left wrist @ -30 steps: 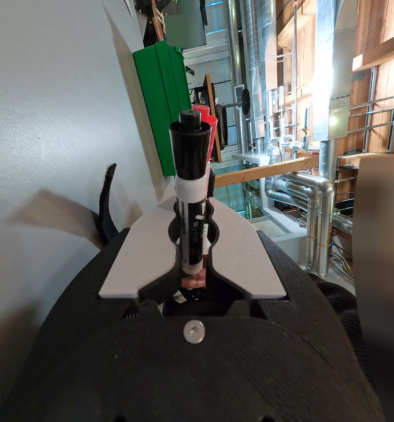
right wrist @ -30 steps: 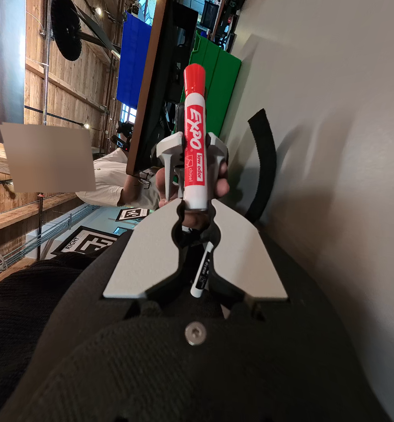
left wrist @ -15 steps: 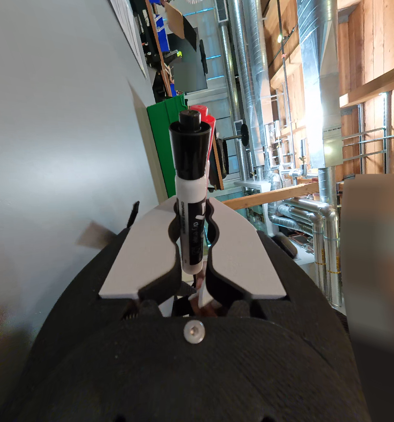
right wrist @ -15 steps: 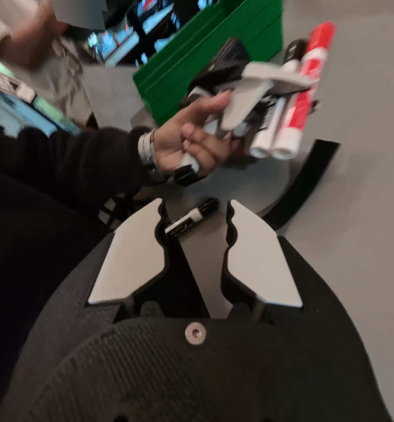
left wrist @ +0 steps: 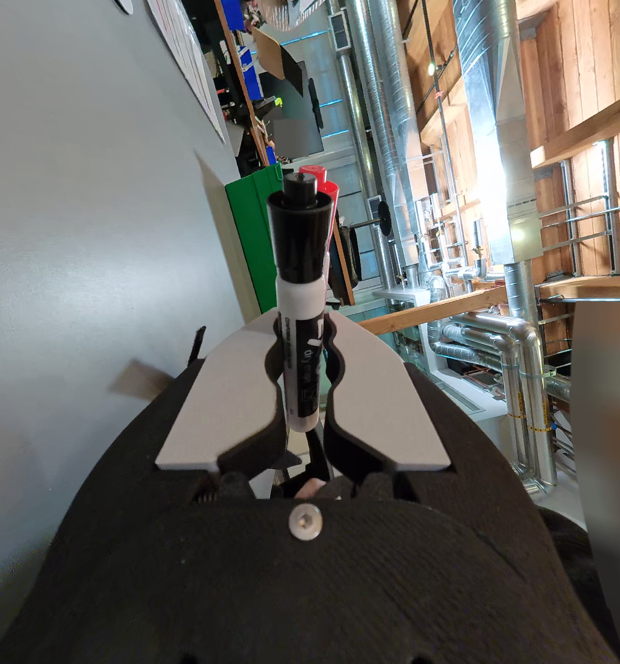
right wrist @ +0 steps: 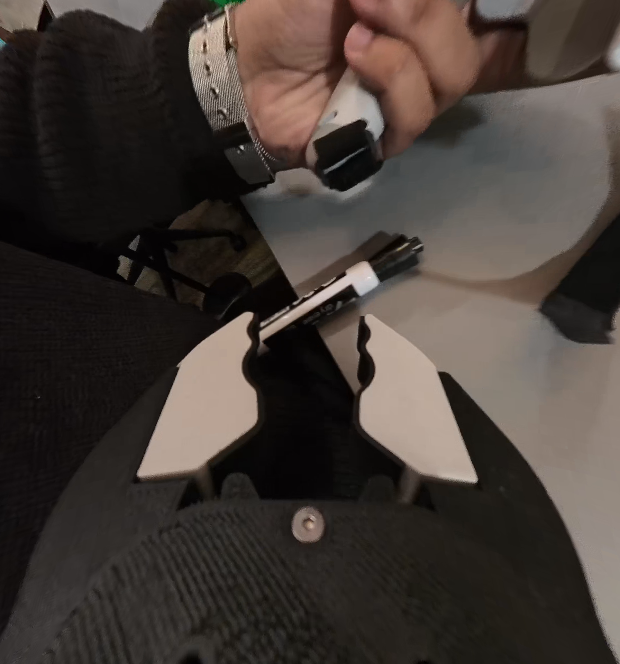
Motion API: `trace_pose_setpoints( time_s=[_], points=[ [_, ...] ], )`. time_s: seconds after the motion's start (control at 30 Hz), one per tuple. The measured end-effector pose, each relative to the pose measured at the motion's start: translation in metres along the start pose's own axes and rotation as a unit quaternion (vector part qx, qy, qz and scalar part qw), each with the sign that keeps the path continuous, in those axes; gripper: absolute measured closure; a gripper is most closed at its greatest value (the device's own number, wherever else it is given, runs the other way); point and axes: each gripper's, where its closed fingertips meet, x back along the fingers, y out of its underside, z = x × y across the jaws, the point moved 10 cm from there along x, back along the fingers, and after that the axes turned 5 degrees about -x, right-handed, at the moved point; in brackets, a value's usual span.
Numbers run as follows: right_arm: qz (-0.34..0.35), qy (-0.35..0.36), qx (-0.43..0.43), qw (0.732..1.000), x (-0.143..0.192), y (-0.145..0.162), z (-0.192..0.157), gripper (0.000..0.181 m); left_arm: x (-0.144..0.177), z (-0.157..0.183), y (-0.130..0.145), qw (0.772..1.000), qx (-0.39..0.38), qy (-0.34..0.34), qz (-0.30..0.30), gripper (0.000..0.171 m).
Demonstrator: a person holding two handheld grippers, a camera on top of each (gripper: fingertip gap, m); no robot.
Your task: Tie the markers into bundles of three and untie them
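My left gripper [left wrist: 303, 323] is shut on a black-capped marker [left wrist: 299, 287], held upright above the grey table [left wrist: 85, 251]. A red marker [left wrist: 328, 187] stands right behind it; I cannot tell how it is held. My right gripper [right wrist: 306, 321] is open and empty, low over the near table edge. A second black marker [right wrist: 337, 291] lies on the table [right wrist: 481, 359] just beyond the right fingertips, its rear end behind the left one. A black strap [right wrist: 603, 287] lies at the right; its tip shows in the left wrist view [left wrist: 197, 341].
A hand in a black sleeve [right wrist: 337, 64] holds the left gripper's handle above the lying marker. A green bin [left wrist: 251, 237] stands at the table's far end. Chair legs [right wrist: 179, 258] show below the table edge. My hands' fingertips stand some 20 cm from each other. About 10 cm separates my right fingertips from the black strap [right wrist: 603, 287].
My right gripper let go of the red marker, opened, and swung down toward the black marker lying at the table edge. My left gripper kept its hold and tilted slightly.
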Motion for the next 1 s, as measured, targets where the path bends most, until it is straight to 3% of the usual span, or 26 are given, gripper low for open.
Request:
trace_pose_setpoints(
  time_s=[0.17, 0.27, 0.33, 0.47, 0.67, 0.83, 1.0],
  points=[
    [-0.01, 0.078, 0.036, 0.996, -0.014, -0.003, -0.012, 0.109, 0.002, 0.007, -0.003, 1.0, -0.018, 0.001, 0.009, 0.152],
    [-0.015, 0.088, 0.024, 0.996, -0.022, -0.006, -0.009, 0.1, 0.002, 0.013, -0.004, 0.999, -0.033, 0.003, 0.012, 0.152],
    [-0.019, 0.117, 0.043, 0.992, -0.027, -0.01, -0.007, 0.101, 0.003, 0.017, -0.005, 0.999, -0.04, 0.005, 0.015, 0.152],
    [-0.023, 0.18, 0.086, 0.98, -0.033, -0.018, 0.003, 0.13, 0.006, 0.019, -0.008, 0.999, -0.047, 0.003, 0.025, 0.152],
    [-0.019, 0.167, 0.071, 0.983, -0.034, -0.036, 0.025, 0.146, 0.009, 0.017, -0.012, 0.999, -0.042, 0.004, 0.034, 0.152],
    [-0.015, 0.144, 0.073, 0.987, -0.035, -0.038, 0.029, 0.149, 0.009, 0.017, -0.013, 0.999, -0.042, 0.007, 0.034, 0.152],
    [-0.035, 0.188, 0.1, 0.977, -0.022, -0.032, 0.015, 0.13, 0.01, 0.011, -0.014, 0.999, -0.024, 0.002, 0.038, 0.152]
  ],
)
